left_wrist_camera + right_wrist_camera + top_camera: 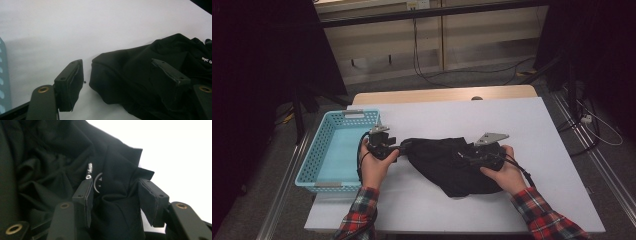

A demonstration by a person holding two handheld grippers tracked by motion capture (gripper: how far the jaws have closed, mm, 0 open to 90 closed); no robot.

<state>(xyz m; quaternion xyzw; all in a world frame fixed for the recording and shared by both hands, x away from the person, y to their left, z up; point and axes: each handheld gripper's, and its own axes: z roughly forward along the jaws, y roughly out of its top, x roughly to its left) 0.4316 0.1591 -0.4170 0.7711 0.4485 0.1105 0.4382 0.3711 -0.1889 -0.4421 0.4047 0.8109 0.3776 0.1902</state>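
The blue basket (328, 150) sits at the table's (522, 130) left edge, just beside the left gripper (398, 148), whose jaws stand apart at the black garment's (447, 162) left corner without pinching it; a careless closing might catch nothing. The garment lies crumpled mid-table. The right gripper (469, 157) has its jaws apart around a fold (117, 205), not clearly pressing, so lifting now could let the cloth slide out.

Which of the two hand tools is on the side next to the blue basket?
The left tool, at the black garment's left end, right beside the basket. The right tool sits over the garment's right side, away from the basket.
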